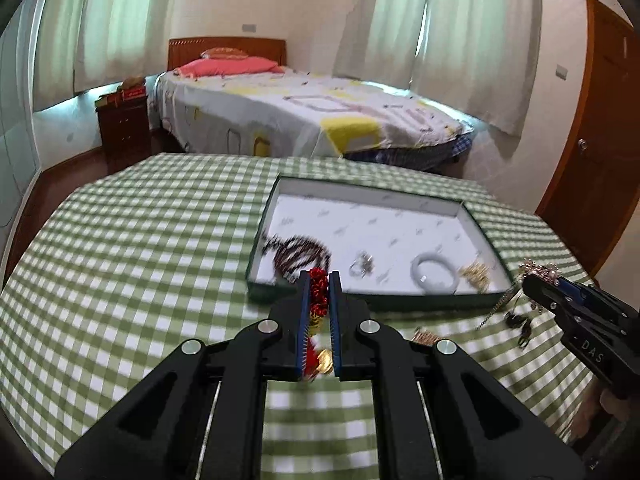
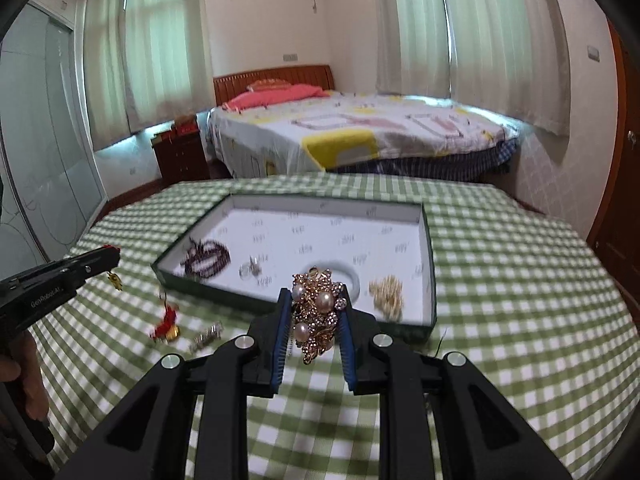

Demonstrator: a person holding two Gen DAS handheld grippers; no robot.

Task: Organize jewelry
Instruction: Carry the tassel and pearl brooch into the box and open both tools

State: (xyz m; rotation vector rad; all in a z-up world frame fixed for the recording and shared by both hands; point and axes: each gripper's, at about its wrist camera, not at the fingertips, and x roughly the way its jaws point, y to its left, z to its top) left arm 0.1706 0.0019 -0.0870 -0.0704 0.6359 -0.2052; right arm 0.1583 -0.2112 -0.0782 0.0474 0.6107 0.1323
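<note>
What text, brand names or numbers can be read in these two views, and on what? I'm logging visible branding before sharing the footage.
"DAS" on the body of the right gripper, in the left wrist view.
"GenRobot.AI" on the body of the left gripper, in the right wrist view.
Repeated grey marks on the tray lining: too blurred to read.

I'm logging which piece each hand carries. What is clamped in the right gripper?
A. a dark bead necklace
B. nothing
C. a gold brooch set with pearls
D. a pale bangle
C: in the right wrist view the right gripper is shut on the pearl brooch, held above the checked cloth in front of the tray; the pale bangle and dark bead necklace lie in the tray.
</note>
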